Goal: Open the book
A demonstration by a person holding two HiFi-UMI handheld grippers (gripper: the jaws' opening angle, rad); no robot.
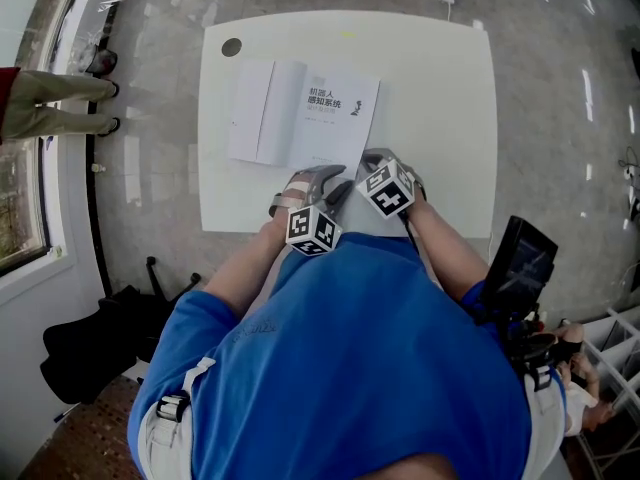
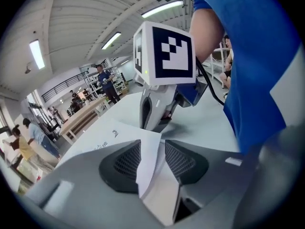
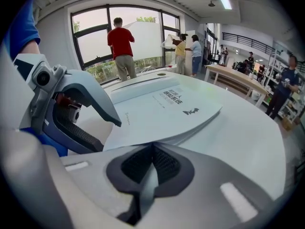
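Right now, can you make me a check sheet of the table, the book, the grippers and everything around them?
Surface: white table, with a round hole in one corner.
Job's things: book lies open, cover turned over.
Clutter: nothing seen.
Grippers: left gripper open, a page corner loose between its jaws; right gripper shut on the book's near edge.
Cables: black cable near the right gripper.
Surroundings: grey floor; a person stands apart from the table.

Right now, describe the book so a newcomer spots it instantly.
On the white square table, the book lies open left of centre. It is the only printed thing there: white pages with dark title lines and a small dark figure, unlike the round dark hole at the far left corner.
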